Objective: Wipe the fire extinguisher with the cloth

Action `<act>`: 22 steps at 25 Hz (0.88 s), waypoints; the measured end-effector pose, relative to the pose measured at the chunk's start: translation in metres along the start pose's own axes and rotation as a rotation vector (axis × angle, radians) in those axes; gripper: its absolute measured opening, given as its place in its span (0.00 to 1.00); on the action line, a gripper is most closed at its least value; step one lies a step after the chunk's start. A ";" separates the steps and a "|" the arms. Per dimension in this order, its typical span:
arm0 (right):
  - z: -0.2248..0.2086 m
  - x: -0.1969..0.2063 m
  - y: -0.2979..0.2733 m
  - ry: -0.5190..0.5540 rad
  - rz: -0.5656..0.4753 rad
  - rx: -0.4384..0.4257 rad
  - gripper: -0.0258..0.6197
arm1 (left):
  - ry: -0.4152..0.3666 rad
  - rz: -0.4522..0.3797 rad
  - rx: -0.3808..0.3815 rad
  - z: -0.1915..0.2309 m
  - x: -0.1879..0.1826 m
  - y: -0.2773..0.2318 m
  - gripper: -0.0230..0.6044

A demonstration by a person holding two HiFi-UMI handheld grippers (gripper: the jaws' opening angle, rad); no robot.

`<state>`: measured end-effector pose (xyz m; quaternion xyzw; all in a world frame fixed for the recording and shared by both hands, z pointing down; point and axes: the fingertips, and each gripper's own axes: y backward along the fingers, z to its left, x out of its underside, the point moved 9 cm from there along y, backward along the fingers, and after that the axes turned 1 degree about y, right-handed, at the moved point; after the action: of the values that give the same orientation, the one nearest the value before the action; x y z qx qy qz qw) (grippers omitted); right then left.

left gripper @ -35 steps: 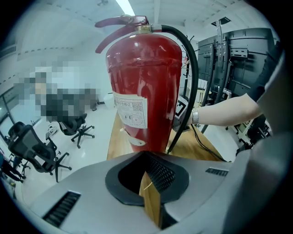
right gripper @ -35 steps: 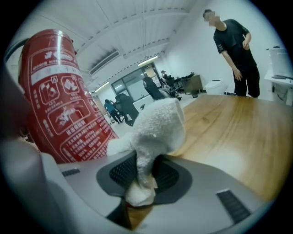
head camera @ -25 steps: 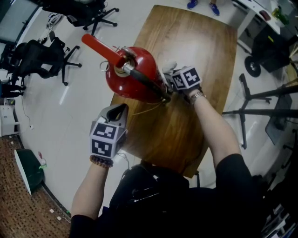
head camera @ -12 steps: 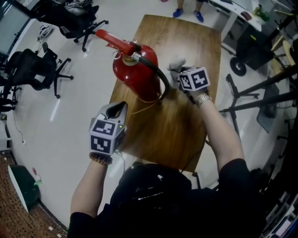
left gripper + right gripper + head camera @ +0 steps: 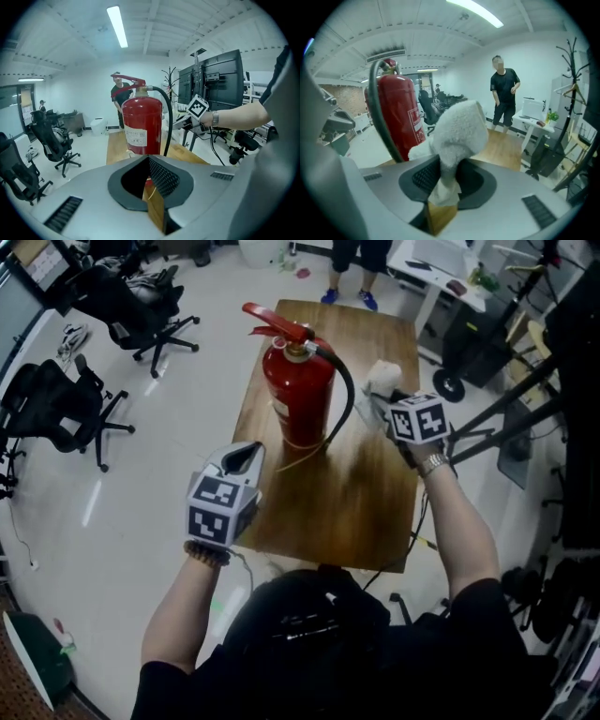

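A red fire extinguisher [image 5: 298, 395] stands upright on the wooden table [image 5: 347, 502], its black hose [image 5: 348, 409] curving down its right side. In the head view my right gripper [image 5: 386, 397] is shut on a white fluffy cloth [image 5: 382, 377], held just right of the hose and apart from the cylinder. In the right gripper view the cloth [image 5: 457, 129] bulges out between the jaws, with the extinguisher [image 5: 398, 117] to the left. My left gripper [image 5: 246, 456] hovers at the table's left edge, shut and empty, pointing at the extinguisher [image 5: 142, 124].
Black office chairs [image 5: 141, 310] stand on the floor to the left. A person [image 5: 504, 96] stands beyond the table's far end. A white desk [image 5: 436, 273] and dark stands [image 5: 506, 399] crowd the right side.
My right gripper has lifted with the cloth from the hose's lower end, up and to the right. The left gripper rose a little. The head view now takes the extinguisher more from the side.
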<state>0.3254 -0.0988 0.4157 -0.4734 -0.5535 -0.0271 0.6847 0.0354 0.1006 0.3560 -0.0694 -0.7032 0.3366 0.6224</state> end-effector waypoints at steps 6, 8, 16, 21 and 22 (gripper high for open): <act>0.051 0.002 0.054 0.014 -0.024 0.051 0.22 | -0.045 -0.061 0.089 0.013 0.010 0.030 0.04; 0.073 0.004 0.069 0.019 -0.027 0.056 0.22 | -0.069 -0.075 0.130 0.015 0.013 0.039 0.04; 0.177 0.009 0.105 0.094 -0.044 0.009 0.22 | -0.117 -0.140 0.324 0.018 0.024 0.076 0.18; 0.243 0.006 0.117 0.190 -0.058 -0.083 0.22 | -0.112 -0.164 0.466 0.011 0.026 0.093 0.37; 0.254 0.006 0.118 0.218 -0.063 -0.112 0.22 | -0.110 -0.170 0.489 0.009 0.026 0.095 0.40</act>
<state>0.2076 0.1409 0.3318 -0.4876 -0.4879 -0.1307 0.7121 -0.0095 0.1829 0.3241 0.1609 -0.6369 0.4464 0.6076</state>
